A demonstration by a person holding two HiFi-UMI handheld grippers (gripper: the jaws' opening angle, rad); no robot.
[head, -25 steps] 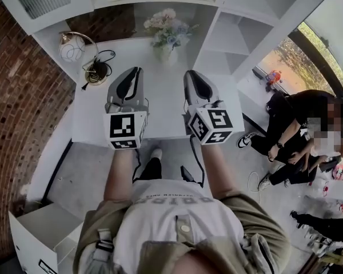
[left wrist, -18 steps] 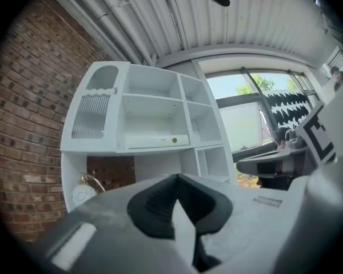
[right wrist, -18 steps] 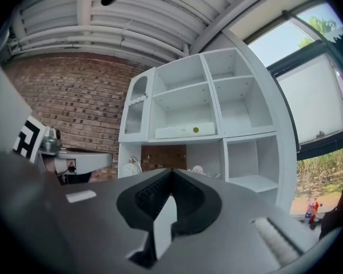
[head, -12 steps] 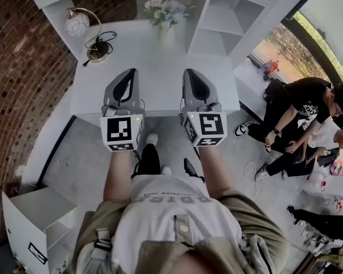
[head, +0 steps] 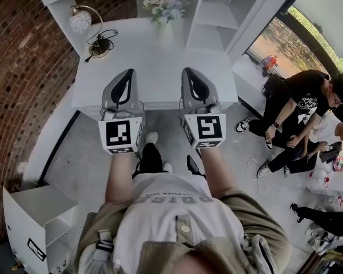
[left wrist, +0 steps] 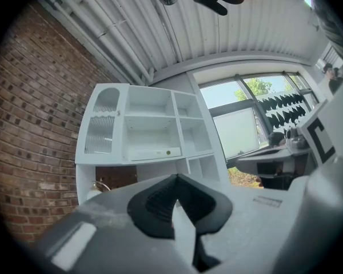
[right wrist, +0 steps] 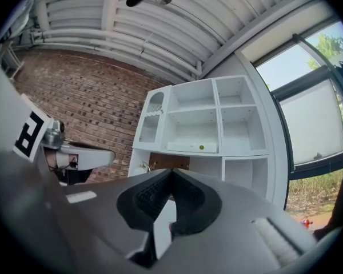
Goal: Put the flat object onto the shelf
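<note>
Looking at the big stuff first: the white shelf unit (left wrist: 154,88) fills the middle of both claw views. In the head view it runs along the top of the frame, behind the bare white tabletop (head: 154,61).

Both claws sit side by side in the lower centre of the head view, at the tabletop's front edge and pointing at the shelves. The left claw (left wrist: 174,181) is pinched fully together with nothing in it, and so is the right claw (right wrist: 171,176).

The flat object (right wrist: 192,146) isn't in either claw. It's a long white slab lying on the board of the wide middle compartment, just above centre in both claw views, with a small yellowish dot (right wrist: 201,147) on its front face.

So to me the placing looks done and this is the check-and-clear bit. How I'd do it well:

- Keep both claws closed and level so nothing clips the tabletop edge.
- Check from here that the slab lies flat and doesn't hang over the board's front lip. It looks fully supported, but I can't tell how deep it sits.
- Mind the lamp (head: 80,20) at the upper left and the people (head: 297,124) at the right edge if moving around.
- If it needs a nudge, push it with closed tips rather than grabbing it again.
</note>
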